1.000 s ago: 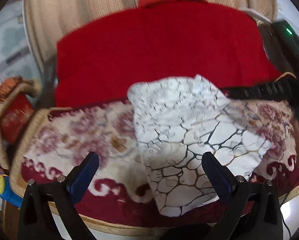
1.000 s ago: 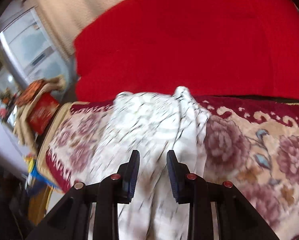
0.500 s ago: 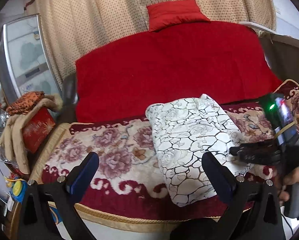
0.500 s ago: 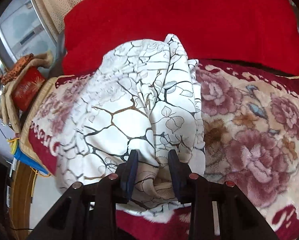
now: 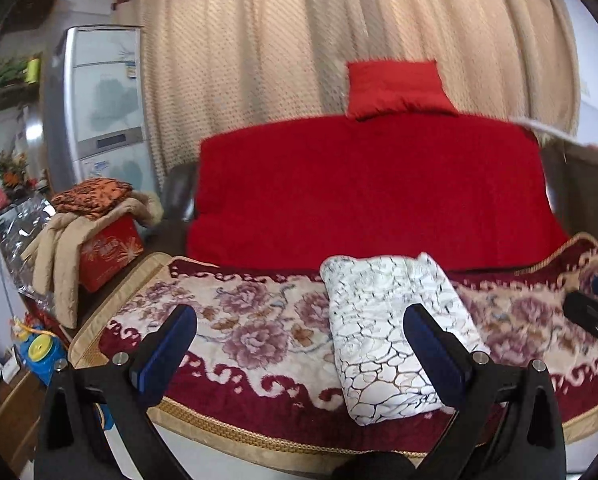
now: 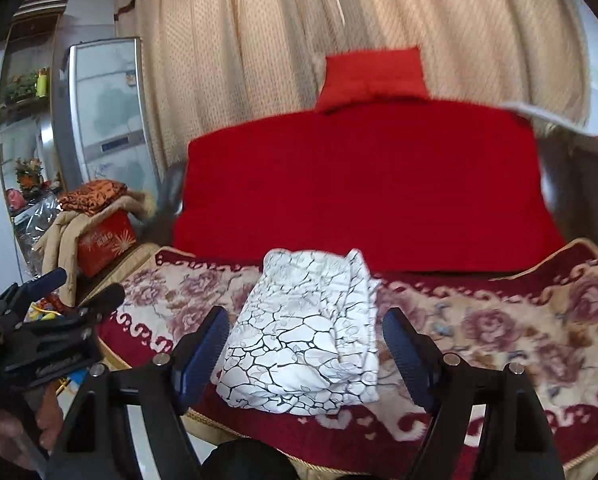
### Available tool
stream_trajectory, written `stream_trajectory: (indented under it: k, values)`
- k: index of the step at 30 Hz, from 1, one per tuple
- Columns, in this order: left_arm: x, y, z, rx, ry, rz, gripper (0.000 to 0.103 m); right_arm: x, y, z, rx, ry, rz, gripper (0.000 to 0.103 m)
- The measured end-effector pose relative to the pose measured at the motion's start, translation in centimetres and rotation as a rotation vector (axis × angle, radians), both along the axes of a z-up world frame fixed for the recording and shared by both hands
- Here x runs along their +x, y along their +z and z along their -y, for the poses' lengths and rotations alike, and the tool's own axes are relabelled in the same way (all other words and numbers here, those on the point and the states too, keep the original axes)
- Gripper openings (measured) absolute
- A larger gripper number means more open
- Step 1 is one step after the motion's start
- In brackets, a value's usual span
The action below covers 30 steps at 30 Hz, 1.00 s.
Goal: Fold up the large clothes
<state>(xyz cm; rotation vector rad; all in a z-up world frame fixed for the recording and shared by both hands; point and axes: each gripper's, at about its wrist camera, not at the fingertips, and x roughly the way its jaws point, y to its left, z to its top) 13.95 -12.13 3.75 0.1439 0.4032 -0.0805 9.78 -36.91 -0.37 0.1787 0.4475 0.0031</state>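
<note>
A folded white garment with a dark crackle print (image 5: 395,328) lies on the floral sofa seat (image 5: 259,320), near its front edge. It also shows in the right wrist view (image 6: 307,332). My left gripper (image 5: 299,340) is open and empty, held back from the sofa, with the garment behind its right finger. My right gripper (image 6: 305,344) is open and empty, held back in front of the garment. The left gripper (image 6: 71,286) shows at the left edge of the right wrist view. The right gripper (image 5: 595,300) shows at the right edge of the left wrist view.
A red blanket (image 5: 371,188) covers the sofa back, with a red cushion (image 5: 395,88) on top and beige curtains behind. At the left stand a red box (image 5: 107,248) draped with clothes and a tall silver appliance (image 5: 107,108). A blue and yellow object (image 5: 39,352) lies low on the left.
My right gripper let go of the folded garment, opened and pulled back. Both grippers have drawn away from the sofa and tilted up, so more of the room shows.
</note>
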Motion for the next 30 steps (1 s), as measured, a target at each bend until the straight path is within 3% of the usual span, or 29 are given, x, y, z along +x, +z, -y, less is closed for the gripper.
stream_trajectory:
  k: [4,11,20,30]
  values:
    - [-2.3,1.8,-1.4,-0.008,0.049,0.056,0.103,-3.0,1.8,-0.8,-0.008,-0.021,0.005,0.082]
    - [-4.6,2.9,-3.5,-0.011,0.093,0.086,0.103,-6.5,2.7,-2.9,-0.015,-0.024,0.009,0.082]
    - [-7.1,4.5,-5.5,0.018,0.148,0.155,0.103,-7.9,3.9,-5.6,-0.029,-0.009,0.019,0.082]
    - [-9.6,5.7,-6.8,-0.01,0.145,0.191,0.103,-8.7,4.7,-6.8,-0.02,-0.017,0.009,0.082]
